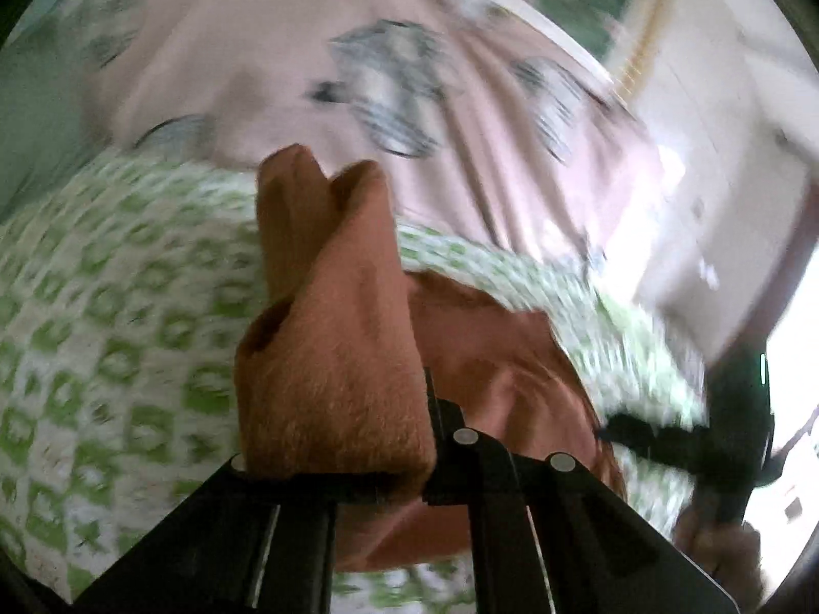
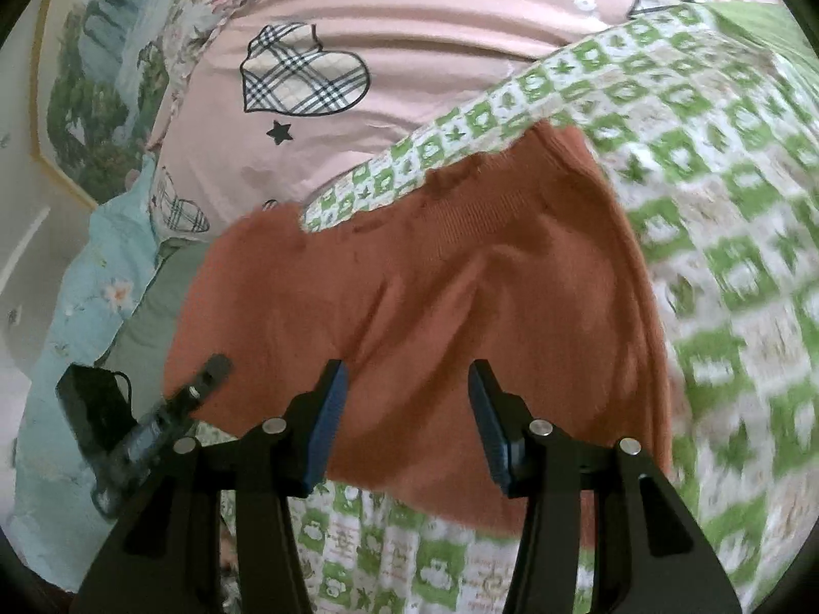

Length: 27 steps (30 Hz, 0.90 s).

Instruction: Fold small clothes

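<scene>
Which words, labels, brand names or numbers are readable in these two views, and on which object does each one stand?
No text can be read with certainty.
Green checked cloth: small brownish print in its pale squares near the bottom edge of the right wrist view, too small and blurred to read.
Pink bedsheet: only plaid hearts and black stars, plus a faint white mark, illegible.
Orange garment: no label visible.
Left wrist view: motion-blurred, nothing readable.

Rust-orange garment (image 2: 450, 276): fine-ribbed knit cloth, matt, shown slightly fuzzy where a fold (image 1: 332, 337) is seen close up. Green-and-white checked cover (image 2: 716, 215): printed woven cloth, matt. Pink sheet (image 2: 409, 51): smooth matt cloth, softly creased, printed with plaid hearts. Right gripper (image 2: 408, 419): matt black plastic arms, silvery metal pins, ridged blue pads (image 2: 327, 419).
</scene>
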Motion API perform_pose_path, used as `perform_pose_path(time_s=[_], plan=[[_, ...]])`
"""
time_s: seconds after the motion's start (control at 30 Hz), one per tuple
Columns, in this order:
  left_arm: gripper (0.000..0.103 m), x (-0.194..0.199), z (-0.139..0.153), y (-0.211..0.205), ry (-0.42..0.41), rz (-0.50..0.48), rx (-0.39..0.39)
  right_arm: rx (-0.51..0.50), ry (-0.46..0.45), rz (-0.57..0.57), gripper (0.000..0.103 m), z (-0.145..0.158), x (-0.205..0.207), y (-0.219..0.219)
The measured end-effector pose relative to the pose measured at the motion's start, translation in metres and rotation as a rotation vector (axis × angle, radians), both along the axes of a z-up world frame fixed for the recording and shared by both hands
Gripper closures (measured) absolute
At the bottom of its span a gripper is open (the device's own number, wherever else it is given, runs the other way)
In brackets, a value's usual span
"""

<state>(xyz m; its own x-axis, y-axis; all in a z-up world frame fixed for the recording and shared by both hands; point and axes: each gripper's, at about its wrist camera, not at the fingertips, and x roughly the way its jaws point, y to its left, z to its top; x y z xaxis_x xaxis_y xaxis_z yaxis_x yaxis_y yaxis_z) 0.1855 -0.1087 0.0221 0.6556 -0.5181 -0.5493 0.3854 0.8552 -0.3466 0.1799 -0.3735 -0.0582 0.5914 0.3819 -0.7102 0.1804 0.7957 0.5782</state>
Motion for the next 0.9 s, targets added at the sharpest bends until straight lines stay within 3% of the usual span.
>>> perform_pose_path(time_s=[0.07,0.2,0.37,0.57,0.63,0.67,0.77,0.9], plan=[[0.097,-0.009,-0.007,-0.035,-0.024,-0.054,0.097,0.102,0.008,0.030,0.051,-0.006,0.015,-0.005],[0.097,-0.020,-0.034,-0.073,-0.021,-0.117,0.208,0.144,0.050,0.064,0.035,-0.019,0.045,-0.004],[0.097,-0.041,-0.052,-0.098,-0.097,-0.127,0.359,0.158,0.141,0.097,0.034,-0.045,0.086,0.002],[0.097,-0.053,-0.055,-0.108,-0.168,-0.129,0.463,0.159,0.191,0.136,0.035,-0.070,0.137,0.015],[0.097,-0.053,-0.055,-0.112,-0.178,-0.128,0.485,0.158,0.192,0.151,0.046,-0.075,0.152,0.020],[0.097,-0.054,-0.053,-0.112,-0.183,-0.127,0.491,0.161,0.187,0.154,0.078,-0.075,0.156,0.021],[0.097,-0.053,-0.039,-0.114,-0.204,-0.117,0.487,0.147,0.108,0.193,0.085,-0.056,0.160,0.027],[0.096,-0.055,-0.010,-0.121,-0.201,-0.159,0.372,0.025,-0.070,0.236,0.086,0.005,0.141,0.022]])
